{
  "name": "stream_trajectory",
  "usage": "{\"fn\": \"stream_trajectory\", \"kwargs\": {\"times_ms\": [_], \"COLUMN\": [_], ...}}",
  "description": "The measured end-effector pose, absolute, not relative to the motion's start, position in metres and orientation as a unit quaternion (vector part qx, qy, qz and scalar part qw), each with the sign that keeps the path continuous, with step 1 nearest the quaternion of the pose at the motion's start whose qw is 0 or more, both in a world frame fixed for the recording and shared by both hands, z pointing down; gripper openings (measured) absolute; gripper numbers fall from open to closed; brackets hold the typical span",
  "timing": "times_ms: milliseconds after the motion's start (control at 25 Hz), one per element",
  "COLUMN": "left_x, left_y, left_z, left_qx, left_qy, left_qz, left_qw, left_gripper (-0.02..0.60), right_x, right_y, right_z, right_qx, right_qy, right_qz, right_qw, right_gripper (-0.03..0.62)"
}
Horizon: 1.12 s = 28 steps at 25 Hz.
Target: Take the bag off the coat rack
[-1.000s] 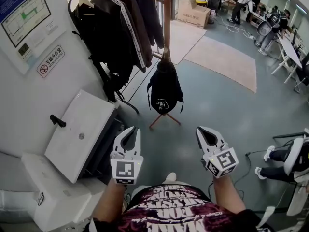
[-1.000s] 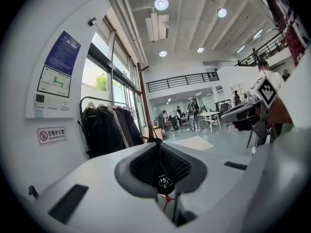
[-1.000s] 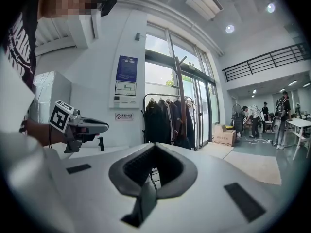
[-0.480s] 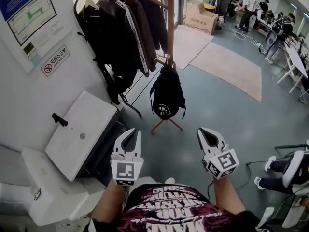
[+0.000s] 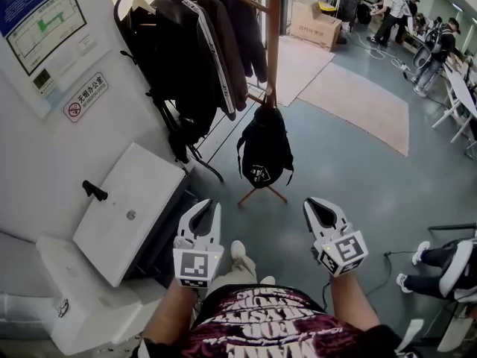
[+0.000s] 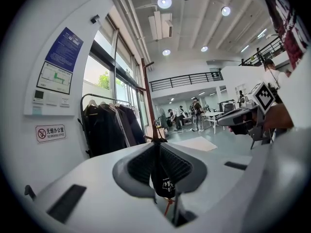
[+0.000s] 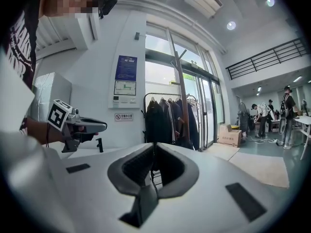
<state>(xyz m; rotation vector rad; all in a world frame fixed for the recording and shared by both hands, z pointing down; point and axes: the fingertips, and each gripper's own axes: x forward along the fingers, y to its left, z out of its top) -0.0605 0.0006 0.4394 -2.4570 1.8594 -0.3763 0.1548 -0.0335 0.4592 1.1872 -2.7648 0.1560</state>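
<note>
A black backpack [image 5: 264, 155] with a white logo hangs from a peg on the wooden coat rack pole [image 5: 273, 43], its bottom just above the rack's feet. Both grippers are held low in front of my body, well short of the bag. My left gripper [image 5: 211, 206] points at the bag, its jaws a narrow slit apart and empty. In the left gripper view the bag [image 6: 164, 181] shows through the left gripper [image 6: 160, 147]. The jaws of my right gripper [image 5: 311, 203] are opening, with nothing between them. The right gripper view has the pole [image 7: 177, 81] beyond the right gripper [image 7: 154, 145].
A garment rail with dark coats [image 5: 194, 51] stands left of the rack against the wall. A white cabinet [image 5: 134, 207] sits close on my left. Pale rugs [image 5: 365, 103], a cardboard box [image 5: 313, 22] and several people at desks lie beyond. A seated person's legs [image 5: 440, 256] are at the right edge.
The rack and bag have drawn a little nearer and shifted right in the head view. A shoe has stepped forward between the grippers. Both grippers keep their place before my body.
</note>
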Motion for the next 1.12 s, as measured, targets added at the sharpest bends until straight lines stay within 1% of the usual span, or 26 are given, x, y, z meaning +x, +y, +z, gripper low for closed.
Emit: {"fn": "stream_trajectory", "kwargs": {"times_ms": [120,240,320,520,1120], "left_x": [-0.063,-0.067,-0.071,-0.074,-0.090], "left_y": [-0.021,-0.047,-0.064,-0.101,-0.178], "left_z": [0.447,0.452,0.453,0.454,0.456], "left_qx": [-0.800,-0.808,-0.812,-0.825,-0.853], "left_qy": [0.587,0.577,0.571,0.554,0.511], "left_qz": [-0.124,-0.123,-0.122,-0.115,-0.110], "left_qw": [0.013,0.007,0.006,0.004,0.002], "left_gripper": [0.031,0.035,0.053,0.067,0.067], "right_x": [0.146,0.140,0.136,0.128,0.103], "right_y": [-0.049,-0.068,-0.082,-0.111,-0.172], "right_z": [0.465,0.469,0.469,0.472,0.463], "right_qx": [0.396,0.400,0.404,0.414,0.451], "right_qy": [-0.914,-0.911,-0.908,-0.902,-0.882], "right_qz": [0.056,0.057,0.059,0.061,0.054], "right_qw": [0.073,0.089,0.094,0.107,0.122], "right_gripper": [0.058,0.077,0.085,0.091,0.101]}}
